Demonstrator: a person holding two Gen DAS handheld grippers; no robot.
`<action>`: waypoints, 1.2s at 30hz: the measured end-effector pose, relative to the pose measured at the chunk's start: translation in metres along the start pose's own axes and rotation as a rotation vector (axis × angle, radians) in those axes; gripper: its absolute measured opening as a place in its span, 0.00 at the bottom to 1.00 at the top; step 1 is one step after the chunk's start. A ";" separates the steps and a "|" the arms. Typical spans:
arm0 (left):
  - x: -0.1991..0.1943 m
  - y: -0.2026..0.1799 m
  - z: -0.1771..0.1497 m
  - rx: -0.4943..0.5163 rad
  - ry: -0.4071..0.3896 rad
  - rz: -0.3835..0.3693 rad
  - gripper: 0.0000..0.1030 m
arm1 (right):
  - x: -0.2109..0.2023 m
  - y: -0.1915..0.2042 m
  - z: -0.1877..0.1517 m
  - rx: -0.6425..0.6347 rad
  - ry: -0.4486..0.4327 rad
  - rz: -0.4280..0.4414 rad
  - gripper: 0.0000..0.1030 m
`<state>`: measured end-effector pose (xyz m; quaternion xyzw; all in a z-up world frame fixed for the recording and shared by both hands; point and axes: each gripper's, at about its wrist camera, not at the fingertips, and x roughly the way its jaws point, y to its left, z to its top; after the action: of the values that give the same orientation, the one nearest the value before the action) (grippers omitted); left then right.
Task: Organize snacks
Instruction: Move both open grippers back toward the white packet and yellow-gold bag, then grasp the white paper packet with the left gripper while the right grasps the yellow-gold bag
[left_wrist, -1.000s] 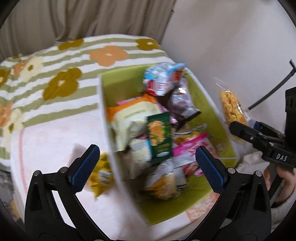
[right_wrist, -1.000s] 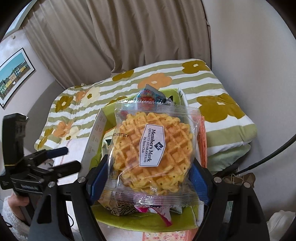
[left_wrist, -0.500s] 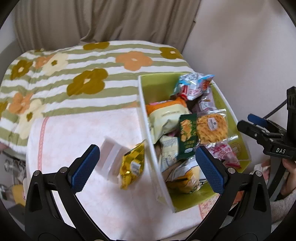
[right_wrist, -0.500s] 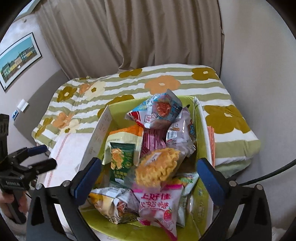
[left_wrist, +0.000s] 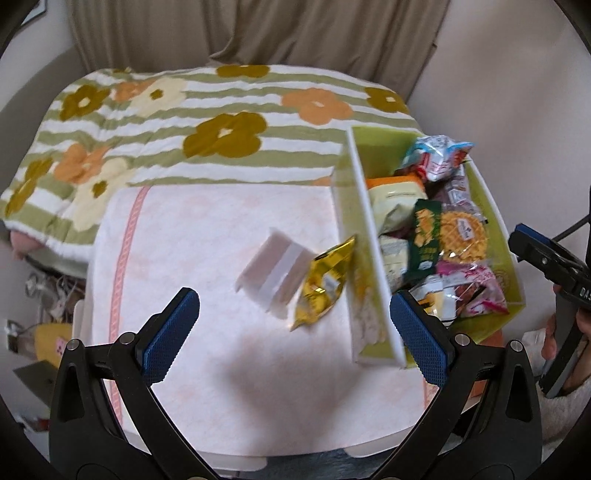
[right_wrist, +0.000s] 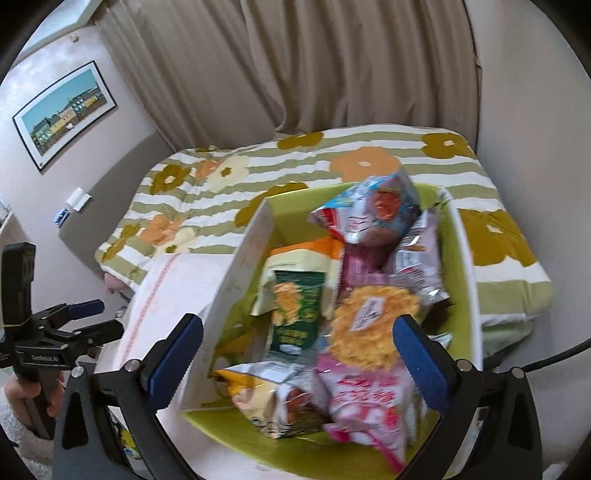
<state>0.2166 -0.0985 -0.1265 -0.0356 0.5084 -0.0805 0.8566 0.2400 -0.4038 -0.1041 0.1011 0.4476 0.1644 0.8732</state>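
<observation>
Beige curtain behind, flowered striped blanket beyond a pale pink-patterned table cover. Left gripper spread wide, nothing between the pads; gold snack packet and a white packet just ahead of the fingers, outside the green box by the right finger. Right gripper just been opening, now fully apart, gripping nothing; waffle pack ahead between the fingers, lying in the box atop a pink bag, beside a green packet.

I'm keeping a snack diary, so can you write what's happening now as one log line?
right hand-held gripper: open, empty, jaws just opened | waffle pack: in green box | gold packet: outside on table
</observation>
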 end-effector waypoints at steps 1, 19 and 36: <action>-0.001 0.003 -0.001 -0.002 0.000 0.002 1.00 | 0.000 0.004 -0.002 0.008 -0.002 0.003 0.99; 0.015 0.083 0.030 0.209 0.042 -0.163 1.00 | 0.024 0.122 -0.020 0.160 -0.065 -0.153 0.99; 0.147 0.062 0.047 0.514 0.295 -0.347 0.99 | 0.100 0.191 -0.103 0.340 -0.052 -0.427 0.99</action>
<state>0.3335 -0.0645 -0.2399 0.1077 0.5761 -0.3548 0.7284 0.1735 -0.1864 -0.1766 0.1538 0.4576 -0.1039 0.8696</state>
